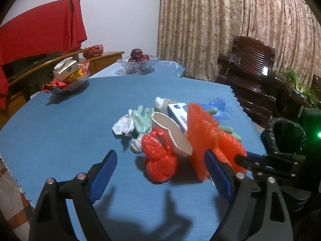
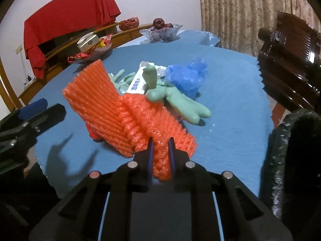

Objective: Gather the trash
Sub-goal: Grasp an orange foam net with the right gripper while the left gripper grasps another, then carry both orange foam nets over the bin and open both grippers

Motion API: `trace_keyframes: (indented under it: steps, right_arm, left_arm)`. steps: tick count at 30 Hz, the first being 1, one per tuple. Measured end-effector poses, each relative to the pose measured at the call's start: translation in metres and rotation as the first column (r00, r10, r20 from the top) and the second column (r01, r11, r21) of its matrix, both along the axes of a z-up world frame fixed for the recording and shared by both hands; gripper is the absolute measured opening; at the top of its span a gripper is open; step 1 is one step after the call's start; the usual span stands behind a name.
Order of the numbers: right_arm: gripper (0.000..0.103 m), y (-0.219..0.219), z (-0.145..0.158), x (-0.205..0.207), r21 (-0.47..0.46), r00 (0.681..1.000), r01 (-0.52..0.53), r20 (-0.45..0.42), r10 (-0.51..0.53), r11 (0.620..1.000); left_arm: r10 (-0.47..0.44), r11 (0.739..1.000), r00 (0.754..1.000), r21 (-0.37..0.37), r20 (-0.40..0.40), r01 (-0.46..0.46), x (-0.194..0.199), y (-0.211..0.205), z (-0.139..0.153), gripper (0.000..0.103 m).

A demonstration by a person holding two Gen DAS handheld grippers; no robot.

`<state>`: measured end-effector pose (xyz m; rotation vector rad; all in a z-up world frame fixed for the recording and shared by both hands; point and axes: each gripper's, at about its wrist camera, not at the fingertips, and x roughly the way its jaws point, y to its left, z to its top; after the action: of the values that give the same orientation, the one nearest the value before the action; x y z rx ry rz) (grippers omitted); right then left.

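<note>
A: What is the right gripper [image 2: 160, 150] holding?
B: Its fingers are pinching an orange foam fruit net [image 2: 128, 118]; the left gripper [image 1: 158, 172] is hanging spread.
A: Risk?
B: Probably snagging the pale green rubber glove [image 2: 180, 100] beyond the fingertips.

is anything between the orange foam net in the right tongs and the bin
Nothing visible. The right tongs are shut on the orange foam net, and only bare blue tablecloth lies between it and the black-lined bin at the table's right edge.

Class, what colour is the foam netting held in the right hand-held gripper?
Orange-red. The foam netting shows best in the right wrist view.
</note>
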<state>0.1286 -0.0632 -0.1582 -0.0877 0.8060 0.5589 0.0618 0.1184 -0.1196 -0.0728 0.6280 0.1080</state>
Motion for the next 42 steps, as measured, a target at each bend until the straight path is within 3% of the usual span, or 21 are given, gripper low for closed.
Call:
trace_keyframes:
  steps: [6,15,18,20,23,35,42]
  right_arm:
    - [0.013,-0.019,0.015,-0.008,-0.001,0.999,0.042,0.027,-0.042,0.999]
    - [0.013,-0.047,0.022,-0.009,0.004,0.994,0.104,0.039,-0.104,0.995]
    - [0.013,-0.054,0.022,-0.009,-0.002,0.992,0.121,0.041,-0.121,0.993]
    - [0.013,-0.057,0.024,-0.009,-0.002,0.991,0.13,0.045,-0.13,0.992]
    - [0.013,-0.061,0.029,-0.009,0.002,0.989,0.138,0.053,-0.138,0.99]
    - [0.013,-0.086,0.064,-0.024,0.047,0.977,0.172,0.117,-0.176,0.984]
    - [0.013,-0.124,0.086,-0.037,0.063,0.953,0.251,0.158,-0.258,0.966]
  left_arm:
    - [-0.035,0.999,0.999,-0.008,0.001,0.035,0.002,-0.016,-0.003,0.083]
    - [-0.089,0.996,0.996,-0.018,-0.022,0.088,0.022,-0.046,-0.014,0.067]
    - [-0.094,0.995,0.995,-0.035,-0.042,0.093,0.031,-0.049,-0.021,0.05]
    - [-0.093,0.995,0.994,-0.045,-0.056,0.091,0.034,-0.048,-0.025,0.032]
    - [-0.097,0.994,0.993,-0.058,-0.067,0.093,0.034,-0.047,-0.028,0.016]
    - [-0.12,0.991,0.992,-0.056,0.041,0.122,0.017,-0.054,0.021,0.011]
    - [-0.217,0.973,0.972,-0.066,0.085,0.223,0.016,-0.089,0.047,0.011]
